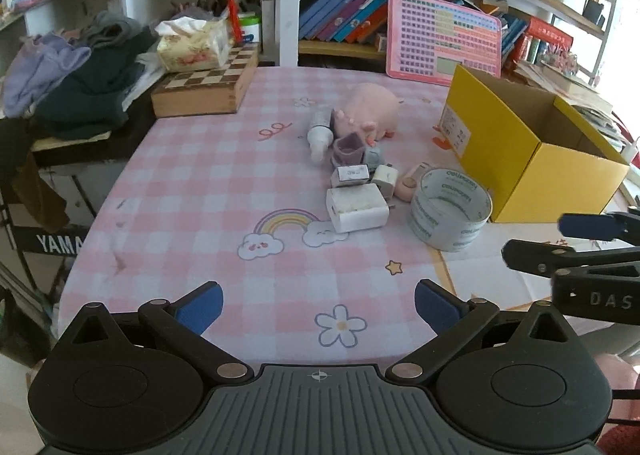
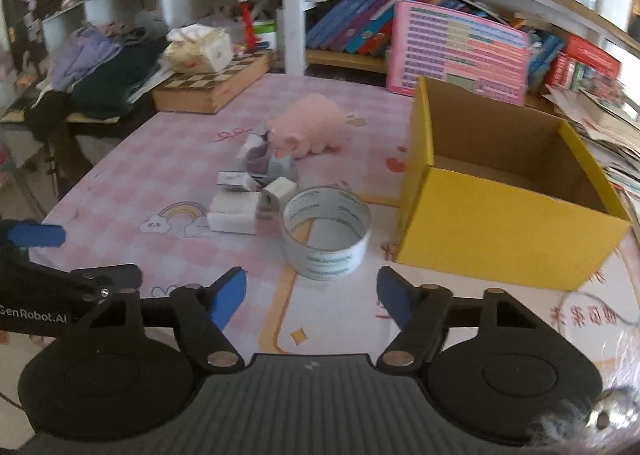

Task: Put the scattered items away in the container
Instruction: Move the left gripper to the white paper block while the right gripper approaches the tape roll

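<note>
A cluster of small items lies mid-table: a pink plush pig, a white bottle, a purple cup, several white chargers and a pink gadget. A roll of clear tape stands beside the open yellow cardboard box. My left gripper is open over the pink checked cloth, well short of the cluster. My right gripper is open with nothing between its blue pads, just short of the tape roll, with the box to its right. The box's floor looks bare.
A wooden chessboard box with a tissue pack sits at the back left beside piled clothes. A pink chart board leans on the bookshelf behind the box. Papers are stacked at the right edge.
</note>
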{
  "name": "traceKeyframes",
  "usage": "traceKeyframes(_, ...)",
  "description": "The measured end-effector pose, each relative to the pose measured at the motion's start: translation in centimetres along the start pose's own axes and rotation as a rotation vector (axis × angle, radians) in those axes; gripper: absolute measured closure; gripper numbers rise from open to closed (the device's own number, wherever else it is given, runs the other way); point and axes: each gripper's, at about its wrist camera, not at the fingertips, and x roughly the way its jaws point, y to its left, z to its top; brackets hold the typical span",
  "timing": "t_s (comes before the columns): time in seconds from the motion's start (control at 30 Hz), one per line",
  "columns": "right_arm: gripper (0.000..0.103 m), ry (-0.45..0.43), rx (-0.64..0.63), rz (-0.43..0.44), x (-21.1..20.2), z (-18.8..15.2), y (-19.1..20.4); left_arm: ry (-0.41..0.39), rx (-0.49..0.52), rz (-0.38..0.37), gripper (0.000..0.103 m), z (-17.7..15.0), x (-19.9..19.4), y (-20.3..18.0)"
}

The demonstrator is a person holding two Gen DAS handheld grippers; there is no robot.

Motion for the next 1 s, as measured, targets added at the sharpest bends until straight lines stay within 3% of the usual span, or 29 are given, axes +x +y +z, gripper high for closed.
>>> traceKeyframes(0.43, 0.028, 0.118, -0.024, 0.008, 5.8, 1.0, -1.3, 0.022, 0.017, 0.032, 0.01, 2.4, 3.8, -1.2)
traceKeyframes(0.77, 0.027, 0.163, -0.039, 0.026, 9.0, 1.0, -1.9, 0.044, 0.029, 0.014, 0.022, 5.3, 8.1, -1.9)
traceKeyframes(1.0, 0.024, 0.143, -0.098, 0.029, 9.7, 1.0, -1.1, 0.08, -0.009, -0.025, 0.023, 6.6, 11.1, -2.7)
